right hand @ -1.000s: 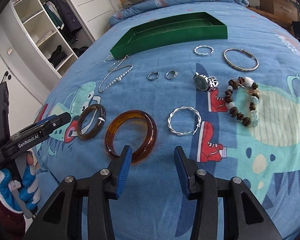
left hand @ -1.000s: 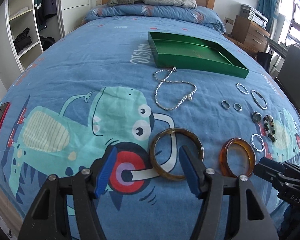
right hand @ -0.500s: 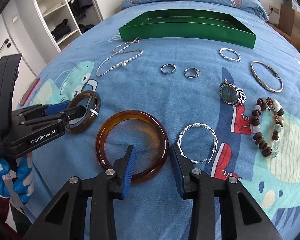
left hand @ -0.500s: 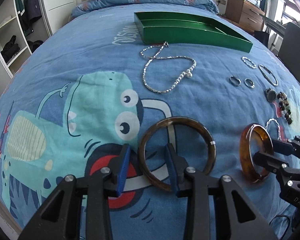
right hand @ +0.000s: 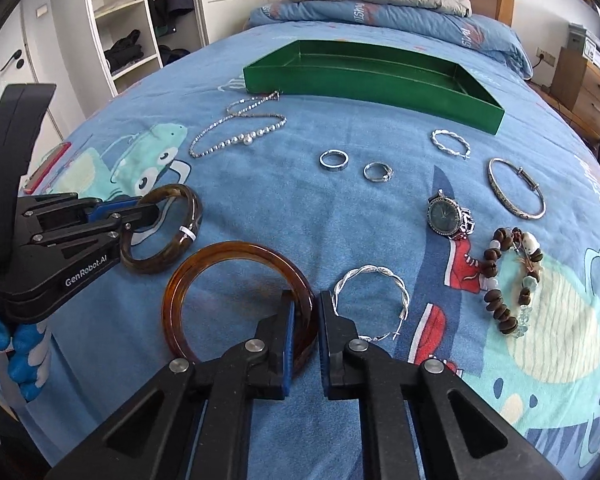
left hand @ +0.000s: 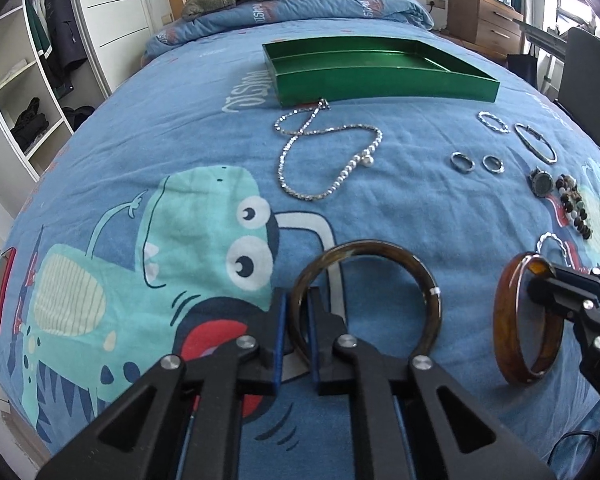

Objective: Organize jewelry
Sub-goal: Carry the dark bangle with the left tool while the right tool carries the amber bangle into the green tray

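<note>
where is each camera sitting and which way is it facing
Left wrist: on the left gripper, facing down the bed to the green tray; gripper shut on the dark bangle.
Right wrist: on the right gripper, same heading; shut on the amber bangle; gloved hand at left.
Shared: both bangles, tray, each other's gripper.

Left gripper (left hand: pixel 298 334): black angular plastic arms, blue pads inside the fingers, silver screw heads at joints; side reads "GenRobot.AI" in white. Right gripper (right hand: pixel 304 336): same build. Blue-and-white glove (right hand: pixel 18 346) on the person's hand.
</note>
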### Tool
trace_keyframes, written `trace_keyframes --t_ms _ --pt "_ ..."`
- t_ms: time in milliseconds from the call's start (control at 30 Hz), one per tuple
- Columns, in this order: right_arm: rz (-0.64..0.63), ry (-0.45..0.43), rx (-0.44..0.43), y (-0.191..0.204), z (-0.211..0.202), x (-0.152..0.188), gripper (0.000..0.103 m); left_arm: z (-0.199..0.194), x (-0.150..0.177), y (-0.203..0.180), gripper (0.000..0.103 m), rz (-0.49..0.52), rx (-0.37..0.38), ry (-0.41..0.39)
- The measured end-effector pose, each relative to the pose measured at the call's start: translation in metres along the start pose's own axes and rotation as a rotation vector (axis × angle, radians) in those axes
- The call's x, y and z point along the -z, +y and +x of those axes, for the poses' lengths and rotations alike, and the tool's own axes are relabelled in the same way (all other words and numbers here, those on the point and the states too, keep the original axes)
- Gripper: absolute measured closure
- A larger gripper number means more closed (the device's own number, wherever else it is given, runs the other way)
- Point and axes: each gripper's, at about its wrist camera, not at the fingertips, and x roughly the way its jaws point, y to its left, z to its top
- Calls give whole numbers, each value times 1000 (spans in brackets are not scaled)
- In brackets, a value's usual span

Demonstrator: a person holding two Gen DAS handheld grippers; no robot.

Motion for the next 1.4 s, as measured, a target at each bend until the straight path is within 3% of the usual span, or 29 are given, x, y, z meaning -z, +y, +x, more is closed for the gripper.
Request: trace_keyframes --t_ms 300,600,800,1133,1400 --pt "31 -136 10 -5 -48 -6 93 -37 -10 15 95 -10 -71 -73" --pt "79 -219 41 -30 -73 -28 93 -60 -37 17 95 -8 -72 -139" --pt "85 -289 85 -55 -86 -67 93 -65 -85 16 95 -15 -48 -196" --pt "109 -404 158 -107 -83 -170 93 -49 -195 13 95 -26 -42 -295" --pt "125 -363 172 -137 -25 -214 93 22 -241 9 95 -57 -14 -214"
